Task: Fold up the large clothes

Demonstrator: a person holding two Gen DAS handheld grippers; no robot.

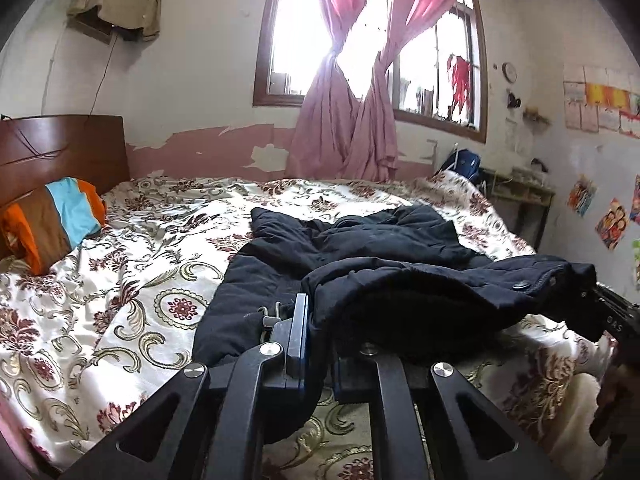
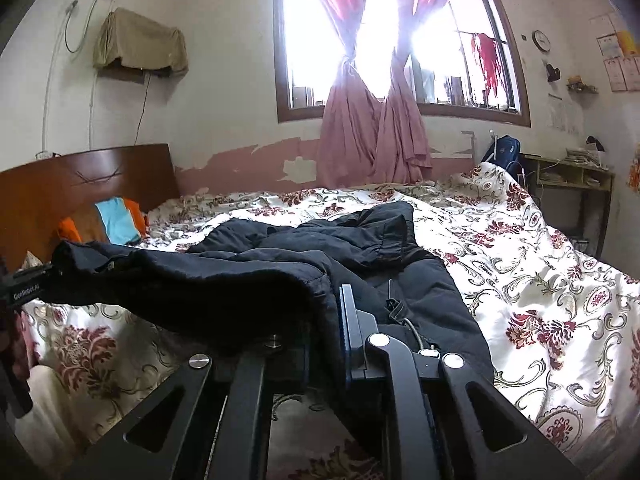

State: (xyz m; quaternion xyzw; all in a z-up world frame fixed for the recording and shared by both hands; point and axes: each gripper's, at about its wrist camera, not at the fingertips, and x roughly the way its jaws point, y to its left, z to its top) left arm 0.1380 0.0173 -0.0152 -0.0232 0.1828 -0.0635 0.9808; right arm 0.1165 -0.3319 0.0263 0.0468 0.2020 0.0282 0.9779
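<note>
A dark navy padded jacket (image 1: 360,248) lies crumpled on the floral bedspread (image 1: 132,280). Its near edge is lifted off the bed and stretched between both grippers. My left gripper (image 1: 316,340) is shut on one end of that edge; cloth hides its right finger. At the far right of this view, my right gripper (image 1: 608,316) holds the other end, by a snap button. In the right wrist view the right gripper (image 2: 332,328) is shut on the jacket (image 2: 320,248), and the left gripper (image 2: 28,284) grips the edge at the far left.
A striped orange, brown and blue pillow (image 1: 60,220) rests against the wooden headboard (image 1: 60,152). Pink knotted curtains (image 1: 348,128) hang at the window behind the bed. A desk (image 2: 568,176) and a blue backpack (image 2: 504,148) stand at the far right.
</note>
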